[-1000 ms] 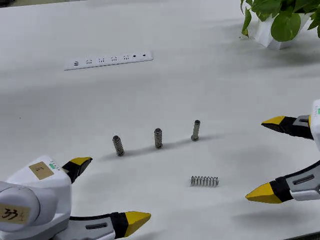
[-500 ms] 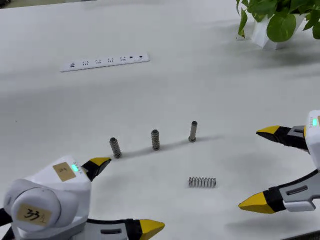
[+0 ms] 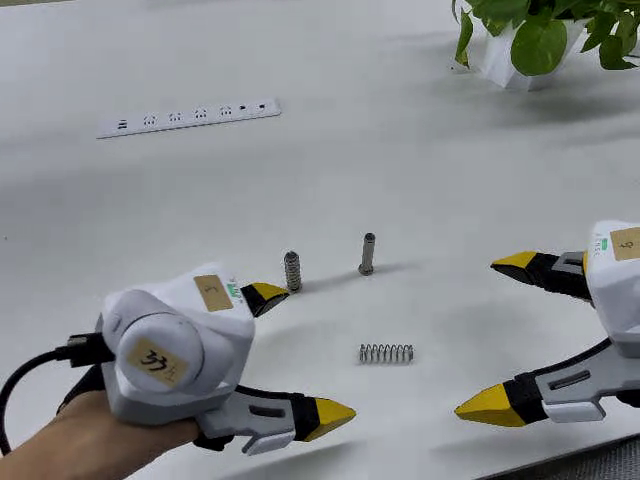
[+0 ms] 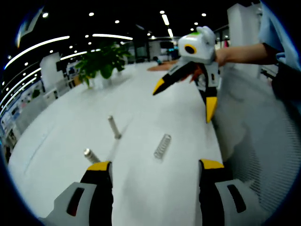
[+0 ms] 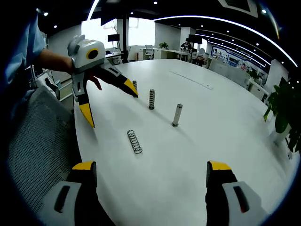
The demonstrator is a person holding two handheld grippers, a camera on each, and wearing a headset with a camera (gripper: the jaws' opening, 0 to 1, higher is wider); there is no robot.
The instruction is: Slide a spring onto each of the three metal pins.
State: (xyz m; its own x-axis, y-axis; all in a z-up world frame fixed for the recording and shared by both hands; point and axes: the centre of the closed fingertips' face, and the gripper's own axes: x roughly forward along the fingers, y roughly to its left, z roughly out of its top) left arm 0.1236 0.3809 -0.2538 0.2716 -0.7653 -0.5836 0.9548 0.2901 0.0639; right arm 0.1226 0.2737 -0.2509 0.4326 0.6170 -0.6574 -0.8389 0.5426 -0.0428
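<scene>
Loose spring (image 3: pixel 386 353) lies flat, long axis left-right, between left gripper (image 3: pixel 305 352) and right gripper (image 3: pixel 495 333); both spread wide, empty; bare pin (image 3: pixel 367 254) upright just beyond.

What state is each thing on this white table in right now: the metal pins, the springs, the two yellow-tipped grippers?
Left gripper: open, empty.
Right gripper: open, empty.
Bare silver metal pin: upright, no spring on it.
Neighbouring metal pin: upright, spring on it.
Third metal pin: upright, seems to carry a spring too.
Loose coiled steel spring: lying on its side, untouched.
</scene>
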